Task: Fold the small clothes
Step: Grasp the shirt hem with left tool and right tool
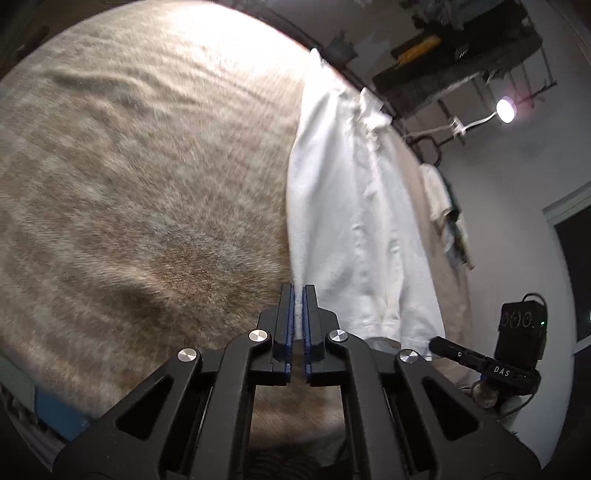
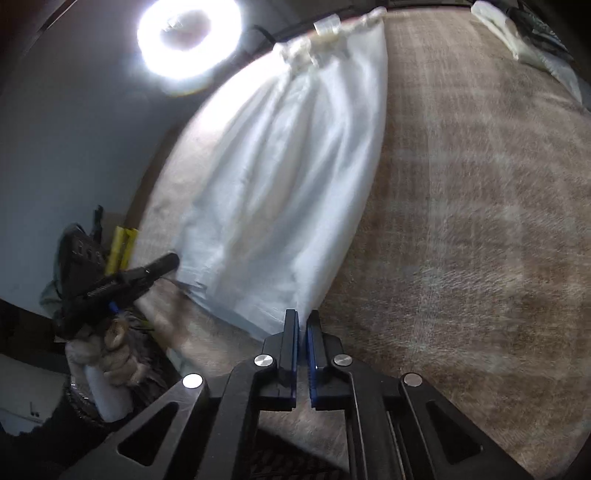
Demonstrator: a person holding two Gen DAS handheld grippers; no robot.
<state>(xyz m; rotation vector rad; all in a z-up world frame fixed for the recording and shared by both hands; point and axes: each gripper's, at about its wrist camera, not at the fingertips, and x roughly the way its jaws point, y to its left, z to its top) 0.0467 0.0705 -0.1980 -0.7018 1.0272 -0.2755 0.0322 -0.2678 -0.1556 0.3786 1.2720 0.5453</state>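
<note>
A white garment [image 1: 351, 206] lies stretched lengthwise on a beige plaid blanket [image 1: 140, 177]. My left gripper [image 1: 298, 291] is shut on its near left corner. My right gripper [image 2: 303, 317] is shut on the other near corner of the same garment [image 2: 288, 184]. The far end of the garment is bunched near the blanket's far edge. The right gripper's tip [image 1: 443, 345] shows at the garment's near right corner in the left wrist view. The left gripper [image 2: 162, 264] and the gloved hand holding it show at the left of the right wrist view.
More pale clothes [image 2: 517, 33] lie at the far right corner of the blanket [image 2: 461, 221]. A bright ring light [image 2: 188, 37] shines beyond the far edge. A small lamp [image 1: 505, 109] and dark shelves [image 1: 461, 59] are by the wall.
</note>
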